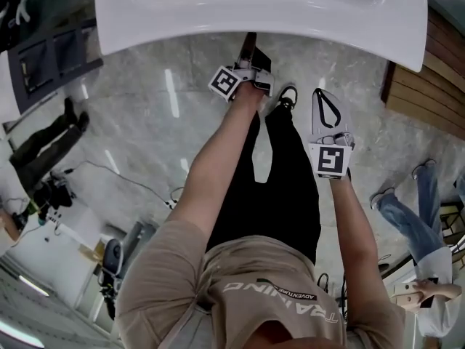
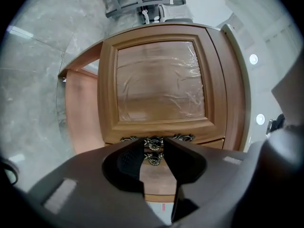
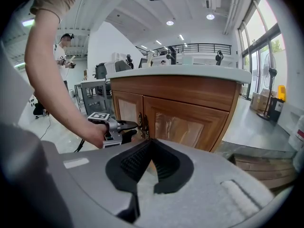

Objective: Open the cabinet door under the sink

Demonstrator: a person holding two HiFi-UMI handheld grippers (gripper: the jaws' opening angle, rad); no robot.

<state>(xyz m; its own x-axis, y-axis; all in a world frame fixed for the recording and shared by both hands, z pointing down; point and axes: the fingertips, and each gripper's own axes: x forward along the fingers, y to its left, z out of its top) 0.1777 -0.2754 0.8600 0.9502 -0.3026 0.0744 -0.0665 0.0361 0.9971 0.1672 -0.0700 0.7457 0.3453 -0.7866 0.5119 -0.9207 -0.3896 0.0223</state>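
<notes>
The wooden cabinet (image 3: pixel 180 113) under the white sink (image 1: pixel 218 13) has two doors, both shut, with film over their panels. Two ornate metal handles (image 2: pixel 154 145) sit side by side where the doors meet. My left gripper (image 2: pixel 154 148) points level at them, rolled on its side and open, with the knobs in the gap between its fingertips. It also shows at the handles (image 3: pixel 140 121) in the right gripper view, left gripper (image 3: pixel 129 127), and under the sink rim in the head view, left gripper (image 1: pixel 251 58). My right gripper (image 1: pixel 323 97) hangs back from the cabinet, right gripper (image 3: pixel 151 145), shut and empty.
Stacked wooden boards (image 1: pixel 429 71) lie on the floor right of the cabinet. A person's legs (image 1: pixel 414 209) are at the right and another's (image 1: pixel 43 140) at the left. Cables (image 1: pixel 109 173) trail over the marble floor. A person (image 3: pixel 64 46) stands beyond the cabinet.
</notes>
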